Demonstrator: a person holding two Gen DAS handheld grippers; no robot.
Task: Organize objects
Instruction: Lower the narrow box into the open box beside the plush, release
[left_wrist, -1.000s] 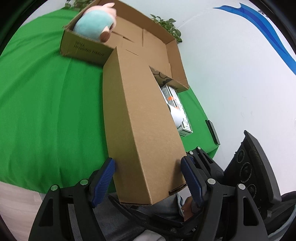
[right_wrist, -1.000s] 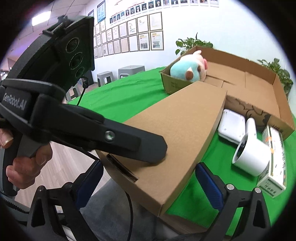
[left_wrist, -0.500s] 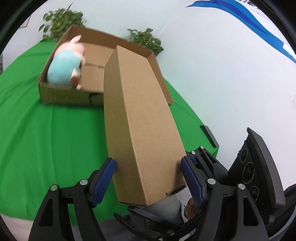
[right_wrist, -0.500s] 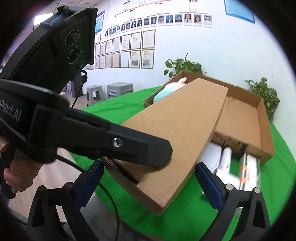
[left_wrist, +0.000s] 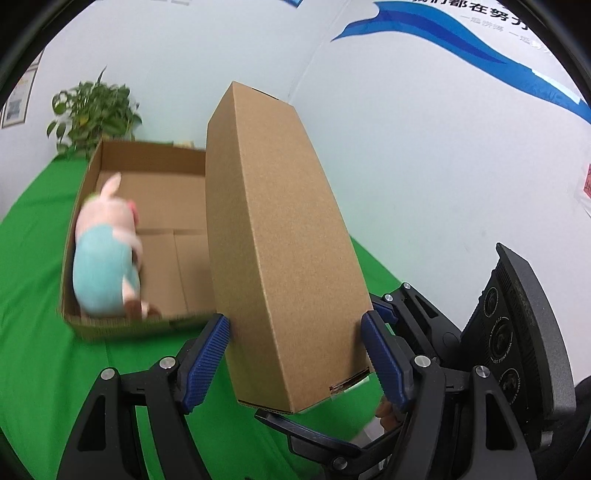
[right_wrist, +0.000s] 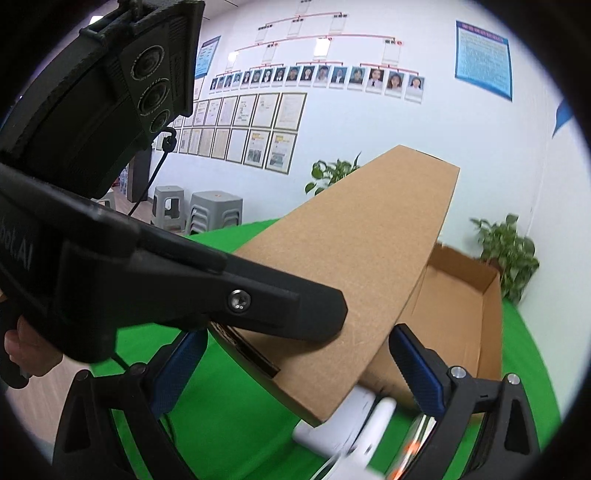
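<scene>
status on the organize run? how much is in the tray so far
Done: only the plush toy sits in the open tray. In hand: the long carton, clamped by the left gripper. Left: white items on the green cloth.

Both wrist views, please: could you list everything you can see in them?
long closed carton: one, brown, lifted and tilted above the cloth
open tray box: one, brown, behind the carton
plush toy: one, pink and teal, inside the tray box
white items: blurred, under the carton's near end
potted plants: two, green, by the wall
tablecloth: one, green
stools: grey, by the wall
left hand-held gripper: pads pressing the carton's sides
right hand-held gripper: blue pads beneath the carton
</scene>
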